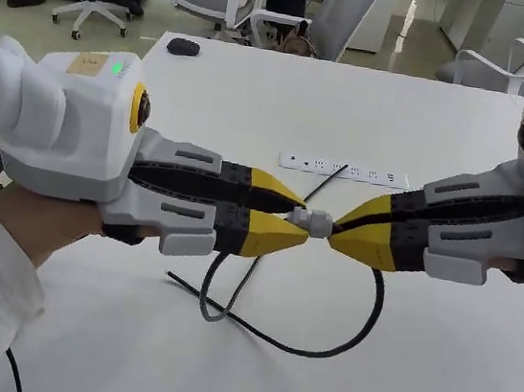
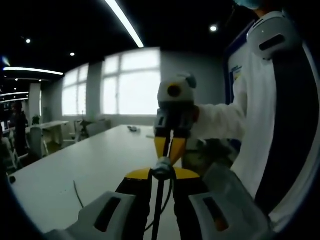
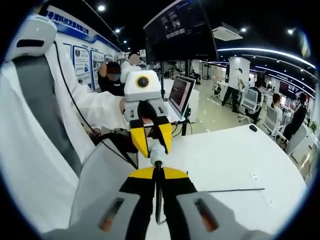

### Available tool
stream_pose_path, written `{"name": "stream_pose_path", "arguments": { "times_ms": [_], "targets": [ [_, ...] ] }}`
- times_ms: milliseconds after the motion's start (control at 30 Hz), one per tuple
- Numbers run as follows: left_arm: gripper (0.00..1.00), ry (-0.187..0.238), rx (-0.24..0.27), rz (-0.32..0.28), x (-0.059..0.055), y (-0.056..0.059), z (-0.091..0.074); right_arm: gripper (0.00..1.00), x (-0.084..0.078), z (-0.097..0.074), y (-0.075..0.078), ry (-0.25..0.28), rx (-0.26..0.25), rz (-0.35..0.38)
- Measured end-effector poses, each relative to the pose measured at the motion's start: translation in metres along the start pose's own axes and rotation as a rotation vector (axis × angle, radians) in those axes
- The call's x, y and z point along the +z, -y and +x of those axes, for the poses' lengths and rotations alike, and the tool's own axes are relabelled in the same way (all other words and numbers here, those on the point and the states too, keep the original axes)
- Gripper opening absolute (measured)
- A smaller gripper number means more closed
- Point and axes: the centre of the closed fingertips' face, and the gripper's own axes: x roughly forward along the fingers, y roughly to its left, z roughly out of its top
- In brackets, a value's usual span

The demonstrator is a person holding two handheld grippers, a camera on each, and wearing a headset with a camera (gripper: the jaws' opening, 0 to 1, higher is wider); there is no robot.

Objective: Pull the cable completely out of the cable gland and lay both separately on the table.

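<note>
White counter (image 1: 255, 99), office beyond. Fingers of the left gripper (image 1: 290, 221) clamp the cable gland (image 1: 314, 222), the right gripper (image 1: 337, 230) clamps the cable (image 1: 380, 303); I fear slippage or its loop snagging.

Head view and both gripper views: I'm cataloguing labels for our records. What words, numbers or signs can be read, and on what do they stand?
No text here can be read.
Tan sticker on the left gripper: print too small.
Wall posters: blurred.
Laptop screen: blurred.
Power strip: no legible marking.
</note>
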Motion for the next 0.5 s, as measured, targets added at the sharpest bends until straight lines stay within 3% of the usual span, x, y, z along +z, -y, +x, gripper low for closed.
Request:
{"name": "stream_pose_path", "arguments": {
  "times_ms": [67, 233, 400, 467, 500],
  "targets": [
    [0.16, 0.005, 0.003, -0.010, -0.0016, -0.0006, -0.0002, 0.02, -0.0013, 0.0009, 0.0002, -0.002, 0.002, 0.003],
    [0.16, 0.019, -0.009, -0.146, -0.0042, -0.0007, -0.0013, 0.02, -0.0039, 0.0020, -0.0006, 0.025, 0.022, 0.009],
    [0.15, 0.023, -0.001, -0.173, -0.0047, 0.0000, -0.0027, 0.03, -0.0057, 0.0041, -0.0005, 0.061, 0.044, -0.044],
    [0.15, 0.019, -0.003, -0.205, -0.0076, 0.0017, -0.0032, 0.03, -0.0083, 0.0055, -0.0018, 0.077, 0.069, -0.026],
    [0.14, 0.013, -0.025, -0.255, -0.0103, 0.0061, -0.0034, 0.03, -0.0096, 0.0061, -0.0033, 0.082, 0.084, -0.013]
  ]
}}
